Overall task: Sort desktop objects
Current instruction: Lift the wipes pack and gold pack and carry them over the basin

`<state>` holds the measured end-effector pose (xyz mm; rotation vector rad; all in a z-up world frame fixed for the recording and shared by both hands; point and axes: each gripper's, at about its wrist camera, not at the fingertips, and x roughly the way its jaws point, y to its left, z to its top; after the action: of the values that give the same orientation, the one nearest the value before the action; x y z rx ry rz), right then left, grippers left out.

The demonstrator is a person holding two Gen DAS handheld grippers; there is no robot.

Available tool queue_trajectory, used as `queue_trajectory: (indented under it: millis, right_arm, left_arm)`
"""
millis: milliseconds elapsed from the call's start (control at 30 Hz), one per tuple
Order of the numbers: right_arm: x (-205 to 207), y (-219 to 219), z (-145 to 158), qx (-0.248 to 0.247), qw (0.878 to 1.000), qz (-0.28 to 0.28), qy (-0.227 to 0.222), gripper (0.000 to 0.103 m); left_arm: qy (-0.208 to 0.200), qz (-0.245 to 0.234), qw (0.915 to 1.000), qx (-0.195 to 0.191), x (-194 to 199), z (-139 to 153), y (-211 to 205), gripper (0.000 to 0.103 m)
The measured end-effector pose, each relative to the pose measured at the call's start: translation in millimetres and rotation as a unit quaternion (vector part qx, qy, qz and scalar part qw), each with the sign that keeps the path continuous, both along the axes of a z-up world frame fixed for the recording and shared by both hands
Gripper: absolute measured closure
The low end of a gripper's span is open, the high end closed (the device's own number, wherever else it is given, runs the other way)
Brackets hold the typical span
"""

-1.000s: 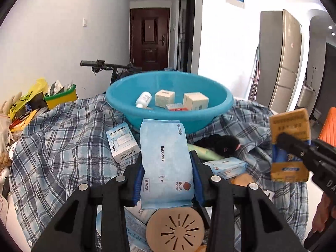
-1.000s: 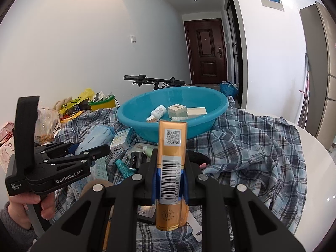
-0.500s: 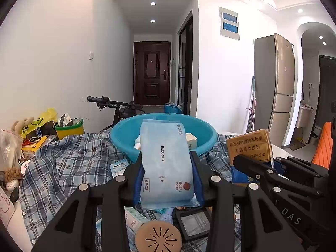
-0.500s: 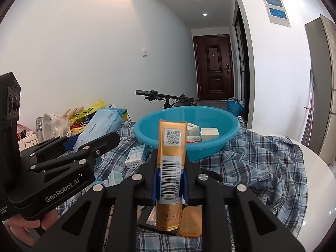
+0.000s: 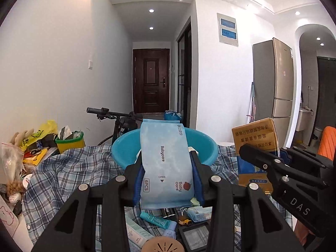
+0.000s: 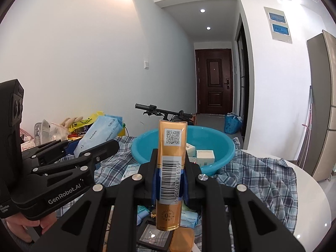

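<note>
My left gripper [image 5: 167,166] is shut on a pale blue Babycare wipes pack [image 5: 164,163], held upright above the table. My right gripper [image 6: 170,174] is shut on a gold cigarette box [image 6: 171,174] with a barcode, also lifted. Each gripper shows in the other's view: the right one with its gold box [image 5: 256,153] at the right, the left one with the blue pack [image 6: 100,134] at the left. A blue plastic basin [image 6: 222,147] stands ahead on the plaid cloth, holding several small white boxes [image 6: 205,156].
Below the grippers lie tubes [image 5: 157,220], a small blue packet [image 5: 198,213] and a dark framed item [image 6: 155,237] on the plaid cloth [image 6: 262,178]. Bags and a green-rimmed yellow tub [image 5: 70,141] crowd the left. A bicycle [image 5: 117,115] stands behind the basin. White round table edge [image 6: 315,199] at right.
Both grippers have risen and tilted up with their loads; the basin now sits lower and smaller in both views, and the table clutter has dropped toward the bottom.
</note>
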<state>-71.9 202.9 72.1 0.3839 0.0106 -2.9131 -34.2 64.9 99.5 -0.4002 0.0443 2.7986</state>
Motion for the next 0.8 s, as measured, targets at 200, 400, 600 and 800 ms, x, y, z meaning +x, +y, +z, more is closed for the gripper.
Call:
queue_trajectory:
  millis: [200,400,600,800]
  right_arm:
    - [-27,-4,24,0.009,1.000,-0.008,0.026,0.086]
    - [-64,-6,39,0.010,0.999,-0.027,0.040,0.086]
    - [-98,4,48,0.009,0.998,-0.051,0.043,0.086]
    - [-141,16,57,-0.036,0.997,-0.047,0.038,0.086]
  left_arm:
    - [0.023,0.005,0.9989,0.041,-36,30,-7,0.061]
    - [0.044,0.000,0.9985,0.031,-80,48,5,0.061]
    - [0.038,0.010,0.9981,0.048,-131,52,10,0.061]
    - [0.032,0.011,0.9969,0.071,-191,62,20,0.061]
